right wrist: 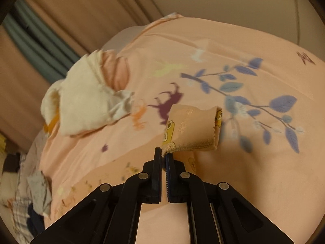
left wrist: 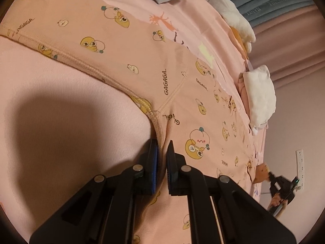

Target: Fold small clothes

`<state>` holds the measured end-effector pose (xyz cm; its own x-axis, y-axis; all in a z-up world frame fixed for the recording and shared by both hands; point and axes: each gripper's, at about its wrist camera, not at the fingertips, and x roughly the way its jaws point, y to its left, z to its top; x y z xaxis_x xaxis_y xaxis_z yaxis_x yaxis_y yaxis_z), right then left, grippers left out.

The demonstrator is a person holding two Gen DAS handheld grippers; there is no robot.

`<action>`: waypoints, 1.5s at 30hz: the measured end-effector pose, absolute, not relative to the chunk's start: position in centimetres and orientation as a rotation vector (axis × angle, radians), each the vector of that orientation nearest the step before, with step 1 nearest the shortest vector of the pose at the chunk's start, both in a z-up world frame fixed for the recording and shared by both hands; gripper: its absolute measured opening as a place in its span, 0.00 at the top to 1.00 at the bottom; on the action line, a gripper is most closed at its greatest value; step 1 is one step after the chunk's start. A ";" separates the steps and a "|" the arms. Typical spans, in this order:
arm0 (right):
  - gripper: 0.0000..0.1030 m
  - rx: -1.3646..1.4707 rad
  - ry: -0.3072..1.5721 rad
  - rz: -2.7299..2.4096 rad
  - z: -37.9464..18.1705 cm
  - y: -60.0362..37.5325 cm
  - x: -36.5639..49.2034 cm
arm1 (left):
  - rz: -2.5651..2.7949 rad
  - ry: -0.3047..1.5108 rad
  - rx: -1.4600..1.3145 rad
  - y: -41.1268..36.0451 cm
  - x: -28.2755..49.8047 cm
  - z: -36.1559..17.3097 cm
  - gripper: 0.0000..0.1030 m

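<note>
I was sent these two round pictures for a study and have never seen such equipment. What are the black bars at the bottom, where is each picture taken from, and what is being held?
No robot: a person holds a two-finger clamp in each hand, with a fisheye camera looking along its fingers. The left view shows the left gripper shut on a seam of a pink cartoon-print garment. The right view shows the right gripper shut on that garment's hemmed edge, lifted above a pink bedsheet. Folded white clothes lie on the sheet.

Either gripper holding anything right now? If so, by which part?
Both hold the pink printed garment: left gripper pinches fabric at its stitched seam, right gripper pinches a stitched hem corner.
</note>
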<state>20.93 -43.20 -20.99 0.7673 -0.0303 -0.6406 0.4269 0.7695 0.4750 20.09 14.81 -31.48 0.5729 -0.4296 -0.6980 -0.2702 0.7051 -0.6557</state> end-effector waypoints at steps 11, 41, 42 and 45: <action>0.95 0.497 0.692 0.018 -19.3 -29.5 25.9 | -0.113 0.991 -0.794 14.8 20.2 -31.6 0.93; 0.31 -0.071 0.755 0.290 -18.4 -17.2 20.5 | 0.005 0.933 -0.530 13.1 18.9 -27.5 0.76; 0.31 -0.123 0.737 0.231 -18.6 -17.8 20.3 | 0.002 0.912 -0.497 12.7 18.5 -27.0 0.72; 0.30 -0.239 0.751 0.093 -21.2 -20.5 19.7 | 0.012 0.888 -0.409 10.8 18.3 -25.1 0.67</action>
<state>19.66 -20.48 -21.25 0.7287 -0.0017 -0.6848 -0.1682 0.9689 -0.1814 18.27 10.82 -25.12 0.6360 -0.1569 -0.7556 -0.1780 0.9229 -0.3415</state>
